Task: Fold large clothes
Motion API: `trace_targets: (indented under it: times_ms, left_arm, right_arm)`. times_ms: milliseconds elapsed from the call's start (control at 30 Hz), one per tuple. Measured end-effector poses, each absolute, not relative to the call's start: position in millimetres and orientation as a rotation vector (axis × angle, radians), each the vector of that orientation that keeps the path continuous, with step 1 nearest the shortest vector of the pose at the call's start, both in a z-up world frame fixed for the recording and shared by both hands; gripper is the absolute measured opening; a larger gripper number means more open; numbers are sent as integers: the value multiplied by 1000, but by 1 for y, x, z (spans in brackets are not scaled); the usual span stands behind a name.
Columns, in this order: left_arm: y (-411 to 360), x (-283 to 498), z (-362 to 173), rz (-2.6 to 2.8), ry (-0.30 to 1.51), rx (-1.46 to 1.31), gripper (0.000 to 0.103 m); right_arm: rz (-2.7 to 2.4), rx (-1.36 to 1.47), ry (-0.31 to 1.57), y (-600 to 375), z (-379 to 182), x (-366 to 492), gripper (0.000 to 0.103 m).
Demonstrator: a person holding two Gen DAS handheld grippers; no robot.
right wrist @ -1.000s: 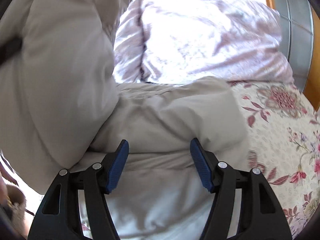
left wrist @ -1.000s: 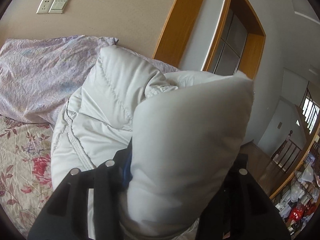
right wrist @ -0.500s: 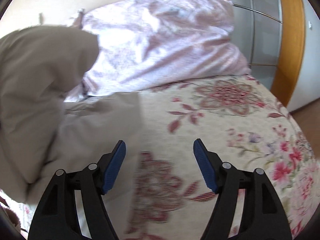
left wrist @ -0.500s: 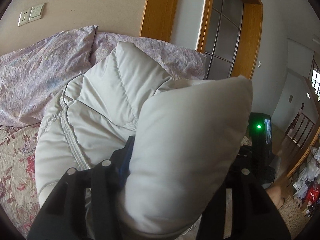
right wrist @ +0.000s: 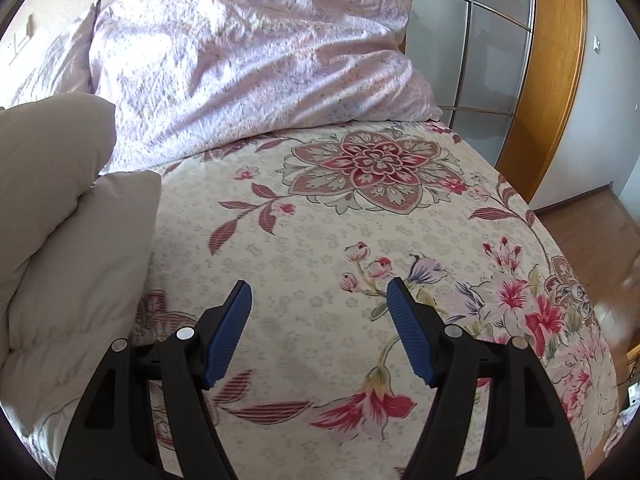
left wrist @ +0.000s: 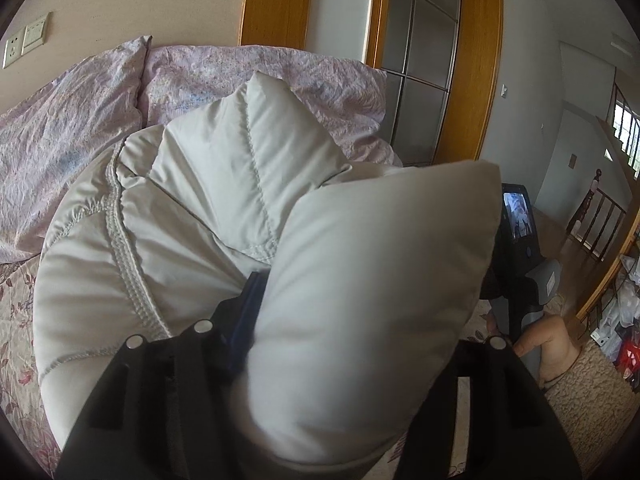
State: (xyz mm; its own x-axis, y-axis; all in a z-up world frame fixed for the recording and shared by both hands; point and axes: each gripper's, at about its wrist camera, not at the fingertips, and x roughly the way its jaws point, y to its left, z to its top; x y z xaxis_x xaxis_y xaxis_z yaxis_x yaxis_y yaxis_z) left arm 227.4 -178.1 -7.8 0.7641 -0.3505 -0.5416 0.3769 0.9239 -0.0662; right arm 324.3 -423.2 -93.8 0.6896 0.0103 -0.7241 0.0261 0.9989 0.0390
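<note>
Showing one padded jacket [left wrist: 360, 300], two pillows [right wrist: 248, 64]

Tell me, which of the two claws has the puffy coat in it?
The left gripper: a thick fold of the pale padded jacket fills its jaws. The right gripper stands open over the floral bedspread.

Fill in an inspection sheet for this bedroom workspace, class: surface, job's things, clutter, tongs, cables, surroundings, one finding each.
Surface: bed with a floral bedspread, bare under the right tongs.
Job's things: pale padded jacket, bunched on the bed's left part; one puffy fold stands up.
Clutter: lilac pillows at the head of the bed.
Tongs: left tongs have just been opening, the jacket fold bulging between the jaws; right tongs open over the bedspread, nothing between them.
Cables: nothing seen.
Surroundings: wood-framed glass door, wall switches, wooden floor; bags of goods at the left view's right edge.
</note>
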Motion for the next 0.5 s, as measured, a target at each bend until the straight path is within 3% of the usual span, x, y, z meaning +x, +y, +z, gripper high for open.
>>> trace_targets:
  times_ms: [500]
  left_arm:
    - [-200, 228, -18, -399, 599, 116, 58]
  right_arm:
    - [7, -59, 866, -430, -112, 338, 72]
